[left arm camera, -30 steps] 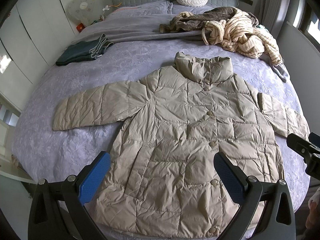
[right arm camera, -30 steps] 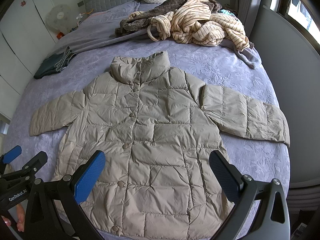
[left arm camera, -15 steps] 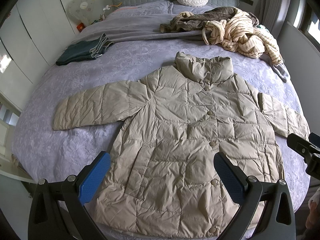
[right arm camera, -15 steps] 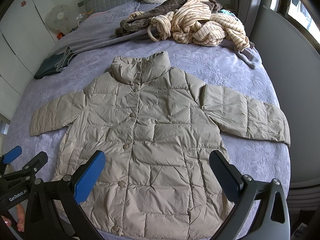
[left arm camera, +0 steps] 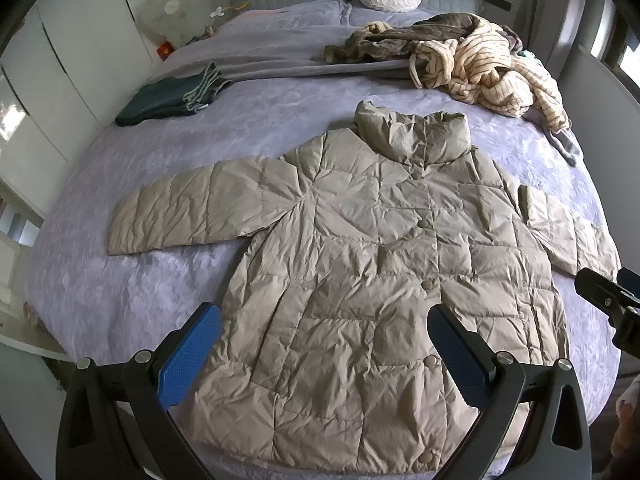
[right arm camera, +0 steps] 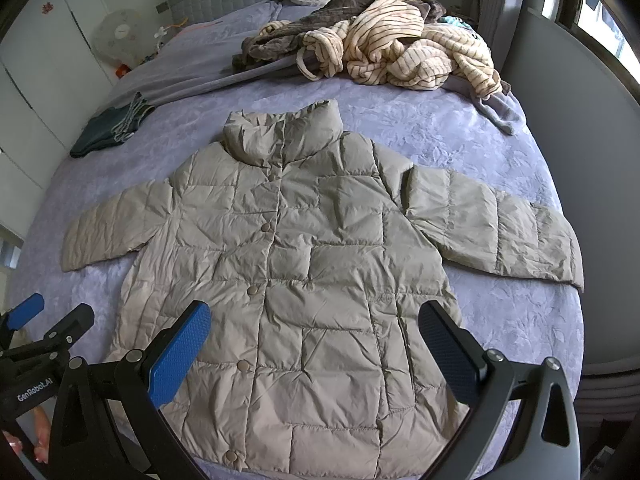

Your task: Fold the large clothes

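Puffer jacket laid out flat, no fold made yet.

The beige quilted puffer jacket (left arm camera: 360, 280) lies buttoned, sleeves outstretched, on the lilac bedspread (left arm camera: 120, 280) just ahead of both tongs; left gripper (left arm camera: 324, 354) and right gripper (right arm camera: 316, 350) hover spread wide, pinching nothing. Every fold remains.

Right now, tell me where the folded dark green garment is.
The folded dark green garment lies on the bed's left side in both wrist views, beyond the puffer jacket's left-hand sleeve and near the white fan.
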